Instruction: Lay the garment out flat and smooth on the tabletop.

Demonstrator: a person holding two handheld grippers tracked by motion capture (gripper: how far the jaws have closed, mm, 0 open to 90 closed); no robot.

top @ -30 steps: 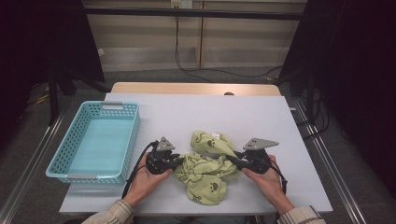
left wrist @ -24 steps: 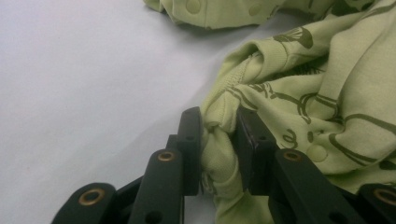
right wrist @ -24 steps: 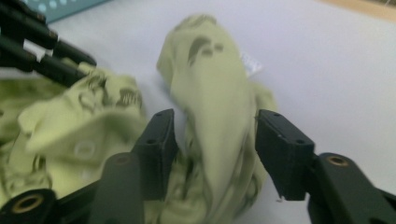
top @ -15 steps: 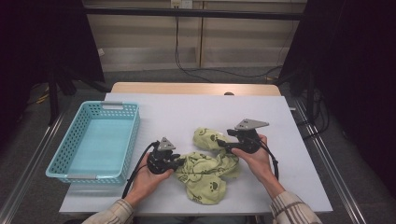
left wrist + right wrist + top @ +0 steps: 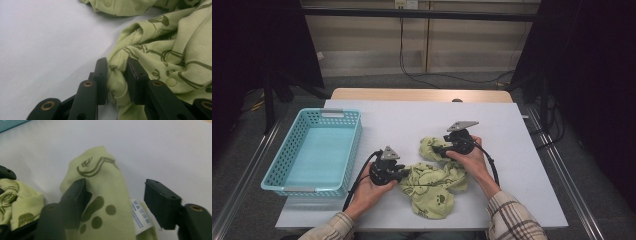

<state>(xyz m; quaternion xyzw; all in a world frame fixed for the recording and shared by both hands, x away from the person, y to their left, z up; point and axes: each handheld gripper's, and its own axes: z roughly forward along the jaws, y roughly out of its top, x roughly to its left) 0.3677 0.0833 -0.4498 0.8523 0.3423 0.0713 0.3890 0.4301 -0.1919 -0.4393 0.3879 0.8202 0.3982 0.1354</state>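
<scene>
The green cloth (image 5: 432, 182) lies crumpled on the table (image 5: 532, 150), near its front edge. The left gripper (image 5: 117, 75) pinches a fold of it tight. The right gripper (image 5: 115, 200) has just been opening; its jaws stand wide around the far end of the cloth, where a white tag (image 5: 140, 216) shows, and they do not squeeze it. The job looks only begun: the cloth is bunched, maybe waiting to be spread or folded. A blue basket (image 5: 343, 150) sits empty to the left. Nothing blocks the way.
</scene>
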